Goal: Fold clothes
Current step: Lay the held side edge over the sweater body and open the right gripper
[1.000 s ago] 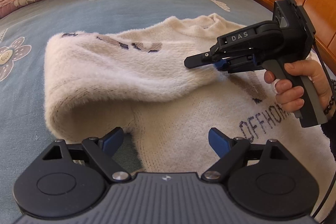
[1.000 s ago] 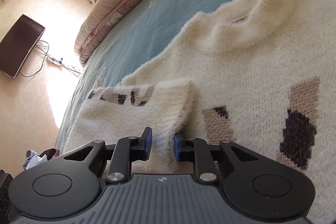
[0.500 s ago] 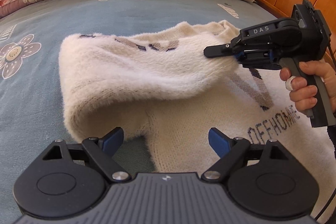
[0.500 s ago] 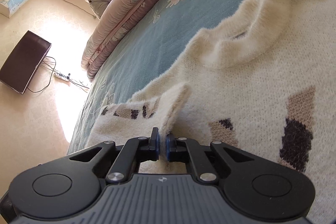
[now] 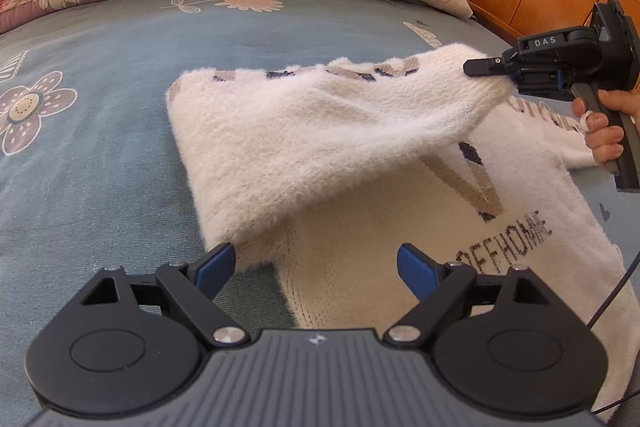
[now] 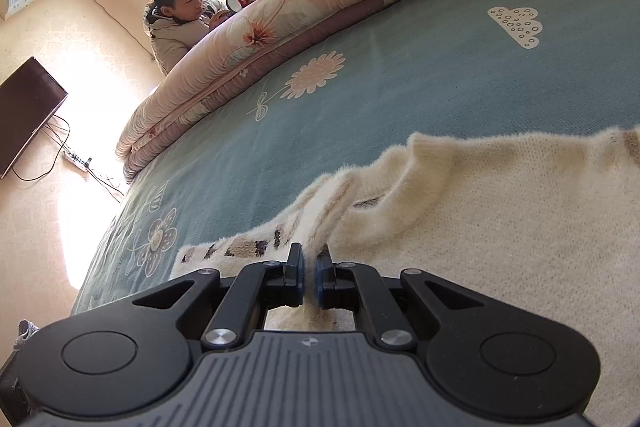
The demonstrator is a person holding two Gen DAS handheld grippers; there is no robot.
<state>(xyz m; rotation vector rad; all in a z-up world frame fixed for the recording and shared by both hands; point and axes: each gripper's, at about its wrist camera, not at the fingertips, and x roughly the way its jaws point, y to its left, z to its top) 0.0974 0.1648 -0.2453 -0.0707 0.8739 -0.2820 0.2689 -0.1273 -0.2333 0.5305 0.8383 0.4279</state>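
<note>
Ahead of the left gripper (image 5: 312, 269), whose jaws stand spread and empty, the cream sweater (image 5: 400, 247) lies on the bed (image 5: 100, 67); the right gripper (image 5: 508, 77) pinches its sleeve (image 5: 320, 139), lifted over the body. From the right wrist, the right gripper (image 6: 309, 273) is clamped on that fuzzy sleeve (image 6: 320, 215), the collar (image 6: 420, 179) just beyond.

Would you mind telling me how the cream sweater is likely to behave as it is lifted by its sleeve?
Probably floppy: the sleeve sags in a curve below the right tongs that pinch it. The fuzzy knit likely grips rather than slips. The sweater body would likely trail, since it lies flat on the bed.
</note>
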